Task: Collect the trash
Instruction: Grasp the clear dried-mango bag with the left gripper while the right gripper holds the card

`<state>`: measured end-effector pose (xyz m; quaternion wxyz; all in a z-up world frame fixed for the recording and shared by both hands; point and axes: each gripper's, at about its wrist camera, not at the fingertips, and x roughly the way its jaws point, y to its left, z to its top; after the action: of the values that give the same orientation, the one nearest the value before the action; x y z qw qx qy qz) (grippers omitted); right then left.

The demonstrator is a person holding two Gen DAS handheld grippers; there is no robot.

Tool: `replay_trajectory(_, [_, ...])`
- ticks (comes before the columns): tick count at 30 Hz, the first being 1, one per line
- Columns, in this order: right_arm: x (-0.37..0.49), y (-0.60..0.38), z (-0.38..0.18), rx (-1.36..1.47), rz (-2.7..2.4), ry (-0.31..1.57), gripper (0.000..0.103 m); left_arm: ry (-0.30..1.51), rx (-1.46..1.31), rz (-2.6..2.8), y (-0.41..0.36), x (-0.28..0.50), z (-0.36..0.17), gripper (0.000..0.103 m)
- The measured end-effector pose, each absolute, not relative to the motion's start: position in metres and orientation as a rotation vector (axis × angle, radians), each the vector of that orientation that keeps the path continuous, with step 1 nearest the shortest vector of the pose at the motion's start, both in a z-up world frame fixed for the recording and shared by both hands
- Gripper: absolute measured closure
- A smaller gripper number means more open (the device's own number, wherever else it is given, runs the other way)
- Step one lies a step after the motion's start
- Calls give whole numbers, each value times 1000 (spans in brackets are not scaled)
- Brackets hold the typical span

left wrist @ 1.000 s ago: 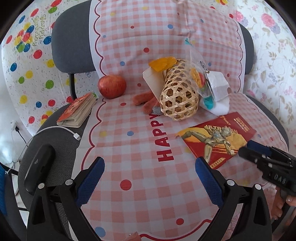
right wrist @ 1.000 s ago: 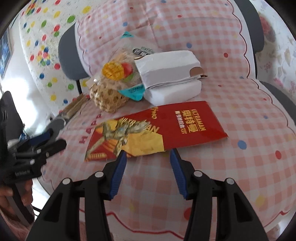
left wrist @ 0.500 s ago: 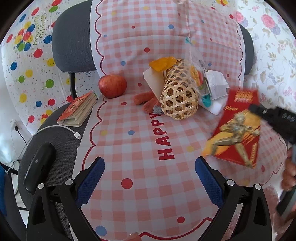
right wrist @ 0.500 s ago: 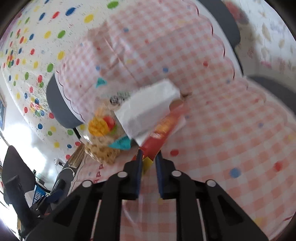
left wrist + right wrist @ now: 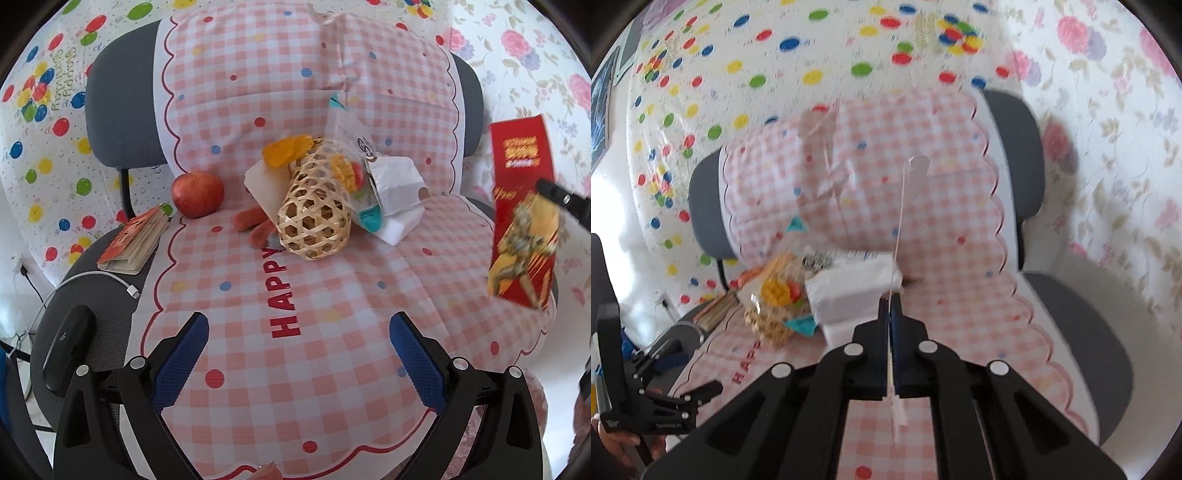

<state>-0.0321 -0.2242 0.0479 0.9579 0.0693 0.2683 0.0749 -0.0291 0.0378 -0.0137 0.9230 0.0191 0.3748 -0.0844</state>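
**Right tongs clamp the red card packet in the air**

Your right tongs (image 5: 891, 306) are pinched tight on the red card packet (image 5: 522, 206), which hangs upright, clear of the checked cloth (image 5: 332, 314) on the chair. Your left tongs (image 5: 297, 354) stand wide with nothing between them, low over the cloth. Behind them the woven basket (image 5: 314, 218) lies on its side, touching the snack bag (image 5: 354, 173) and white tissue pack (image 5: 397, 184). An apple (image 5: 197, 194) sits to the left.

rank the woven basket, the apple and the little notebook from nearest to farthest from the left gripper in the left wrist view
From the left gripper:
1. Woven basket, lying straight ahead at the middle of the seat.
2. Little notebook, at the seat's left edge.
3. Apple, behind the notebook by the backrest.
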Motion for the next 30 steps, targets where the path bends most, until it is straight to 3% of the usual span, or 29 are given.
replay_trajectory(10, [-38,-213,24,59,140,562,102,773,37,-181,29,-18,-10,6])
replay_trajectory(28, [-31,-232,16,139,174,554,102,713,28,-215,2,97,19,13])
replay_trajectory(30, [-31,-233,15,139,176,556,101,702,41,-232,-1,103,19,46])
